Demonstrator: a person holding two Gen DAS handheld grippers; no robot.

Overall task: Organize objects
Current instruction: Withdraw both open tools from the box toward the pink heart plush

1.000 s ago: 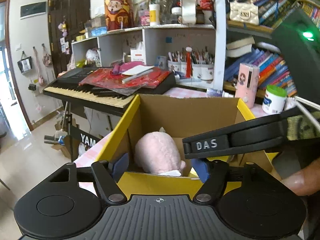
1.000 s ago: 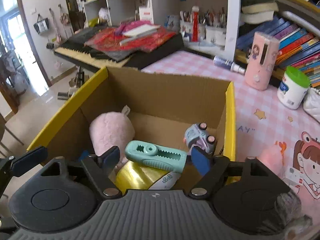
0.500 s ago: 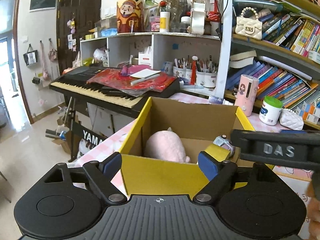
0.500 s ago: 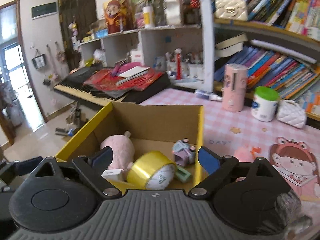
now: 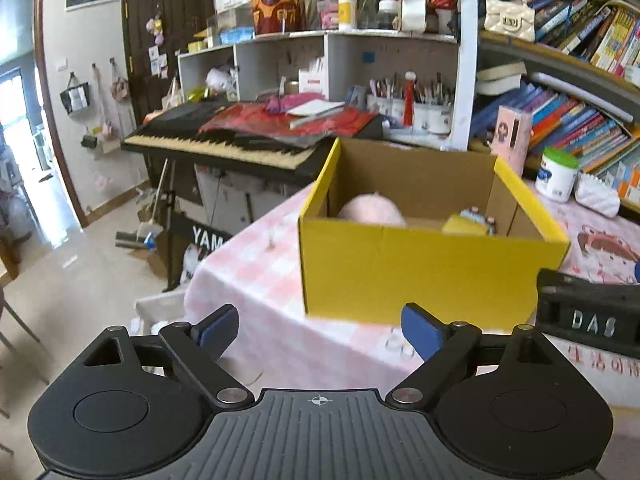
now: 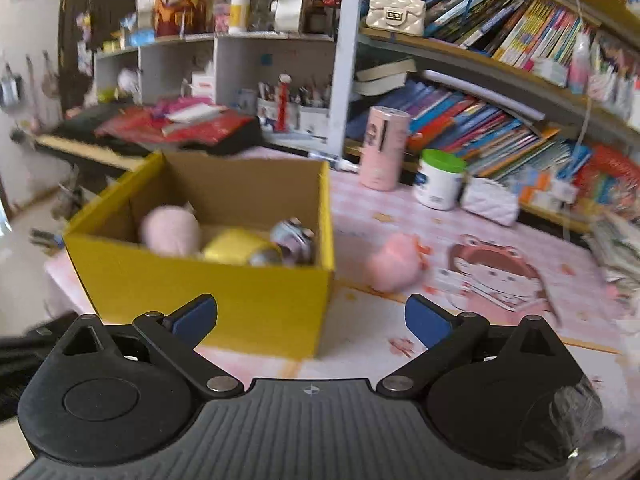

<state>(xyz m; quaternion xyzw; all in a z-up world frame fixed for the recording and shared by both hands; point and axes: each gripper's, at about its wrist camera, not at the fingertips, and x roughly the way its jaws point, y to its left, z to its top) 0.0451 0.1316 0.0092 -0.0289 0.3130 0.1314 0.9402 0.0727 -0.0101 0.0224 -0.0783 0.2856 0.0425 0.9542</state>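
Blue-padded left tongs [image 5: 320, 326] and right tongs [image 6: 311, 316] both stand wide open, holding nothing. Beyond them the yellow cardboard box [image 6: 208, 292] sits on the pink checked table [image 6: 400, 216], with a pink plush ball [image 6: 170, 230], a yellow tape roll [image 6: 236, 246] and a small toy car [image 6: 294, 236] inside.

One yellow box [image 6: 208, 280] holding seemingly three items; one pink plush [image 6: 394, 264] outside.
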